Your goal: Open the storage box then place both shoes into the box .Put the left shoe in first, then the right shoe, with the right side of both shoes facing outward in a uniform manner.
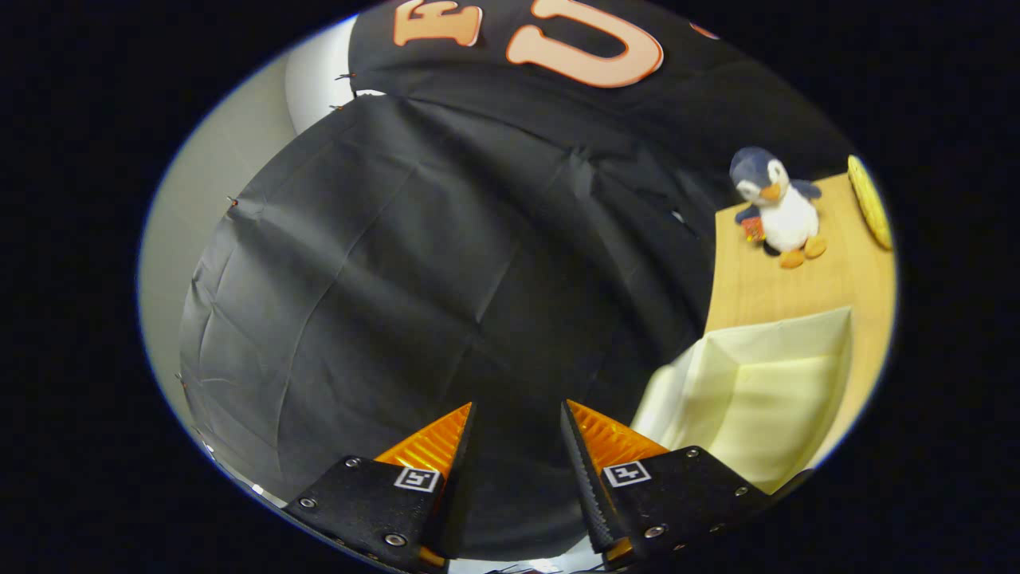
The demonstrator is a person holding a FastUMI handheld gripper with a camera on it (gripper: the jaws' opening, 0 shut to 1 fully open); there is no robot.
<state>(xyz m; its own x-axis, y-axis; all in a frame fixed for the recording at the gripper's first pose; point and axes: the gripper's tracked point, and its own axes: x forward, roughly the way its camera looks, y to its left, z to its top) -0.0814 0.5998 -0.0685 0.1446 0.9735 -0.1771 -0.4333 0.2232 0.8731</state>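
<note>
Gripper view, read left to right: black cloth wall [414, 263] fills the field ahead of the claw [516, 414]. The claw's two fingers stand apart with nothing between them; only cloth lies beyond the tips.

To the right of the right finger [590, 462], the pale yellow storage box [757, 391] rests on the wooden counter [853, 279], its flap or interior facing the camera; whether it is fully open cannot be told. No shoe is identifiable. Beyond the box, a plush penguin [777, 203] stands on the counter, with a yellow object [870, 199] just past it at the counter edge.

Hazards, as judged:
- The claw points at the wall, not the box. Advancing on this heading would snag a finger in the cloth folds.
- Swinging right toward the box may drive the right finger into the soft wall of the box and push it along the counter.
- A displaced box could knock the penguin.
</note>
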